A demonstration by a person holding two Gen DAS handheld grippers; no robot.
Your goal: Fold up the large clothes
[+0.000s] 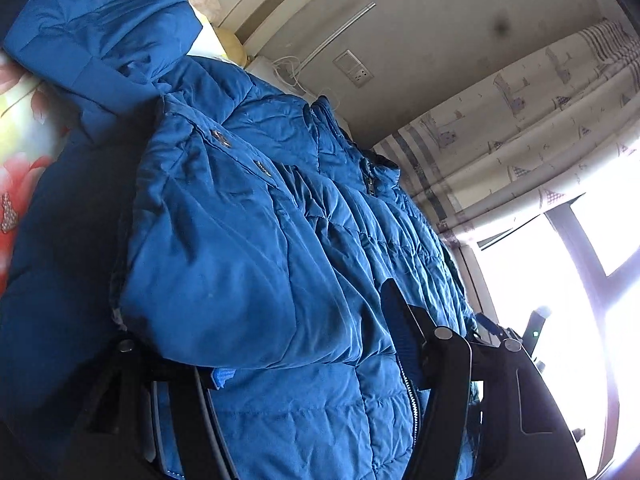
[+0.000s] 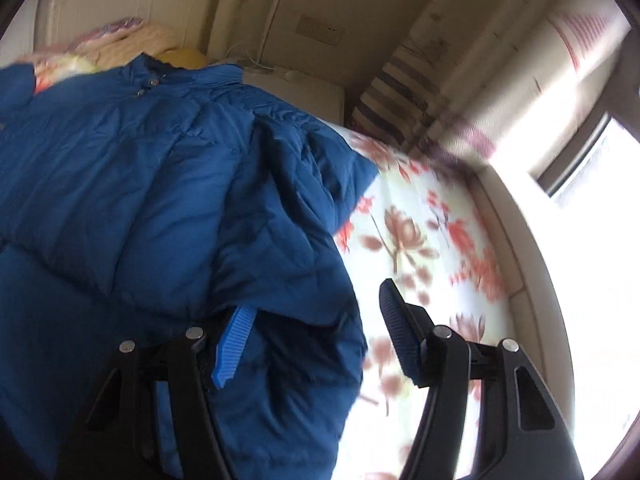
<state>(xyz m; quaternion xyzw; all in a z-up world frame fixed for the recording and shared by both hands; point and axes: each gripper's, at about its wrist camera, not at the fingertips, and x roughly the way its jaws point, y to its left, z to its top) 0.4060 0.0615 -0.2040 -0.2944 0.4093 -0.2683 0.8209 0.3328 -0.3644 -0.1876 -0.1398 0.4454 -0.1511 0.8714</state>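
In the left wrist view, the left gripper (image 1: 308,344) stands with its jaws half open and no visible pinch, with the jacket (image 1: 248,216) bulging between and ahead of them; it looks soft, puffy and slick, so a thick seam or hem suits a hold. In the right wrist view, the right gripper (image 2: 312,328) is likewise half open, the jacket's edge lying across the left jaw and the bed sheet (image 2: 420,240) showing behind the right one; bulk, not weight, is the likely difficulty.

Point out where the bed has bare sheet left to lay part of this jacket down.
Free: the floral sheet between the blue jacket edge and the window-side wall, under the right gripper. Crowded: the jacket fills the rest, with pillows piled at the headboard end.
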